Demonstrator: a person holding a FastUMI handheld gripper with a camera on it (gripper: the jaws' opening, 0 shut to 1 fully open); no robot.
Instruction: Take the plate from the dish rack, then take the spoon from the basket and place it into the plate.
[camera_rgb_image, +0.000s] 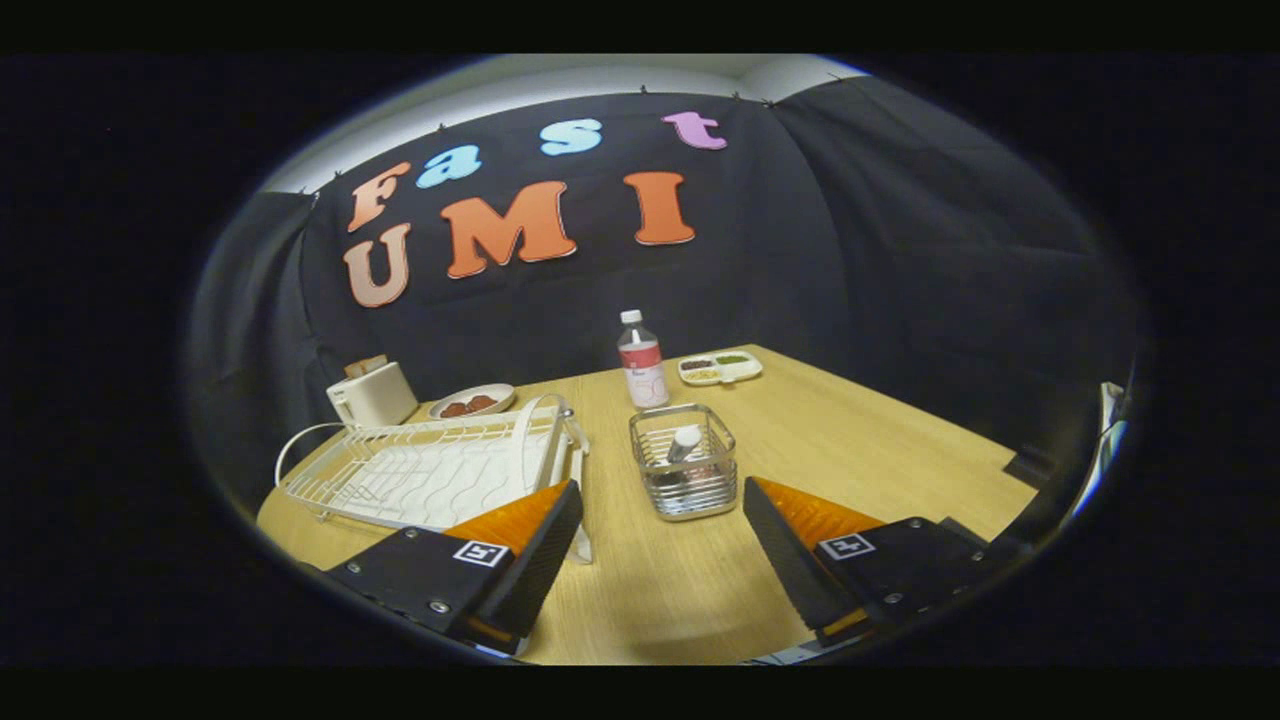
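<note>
I am looking along the gripper (662, 505), and its fingers are standing wide apart with nothing between them but bare wooden table (880, 430). The wire basket (684, 474) is sitting just ahead of the fingers, at about twelve o'clock from the gap. The spoon (685, 442) is leaning inside the basket, its light handle end poking up above the rim; the rest of it is hidden by the wires, so I cannot tell how it is lying lower down.

At about ten o'clock from the fingers the white dish rack (425, 470) is lying on the table, just beyond the left finger (535, 545), whose tip is overlapping the rack's near corner in my view. A white plate (530, 440) is standing on edge in the rack's right end, and I am seeing it mostly as a thin curved rim.

Beyond the basket, at twelve o'clock, a clear bottle (642, 362) with a white cap is standing upright. Past it at one o'clock a divided tray (720, 367) is holding small portions of food. Behind the rack a white toaster (372, 393) is sitting beside a shallow dish (472, 401) of reddish pieces.
</note>
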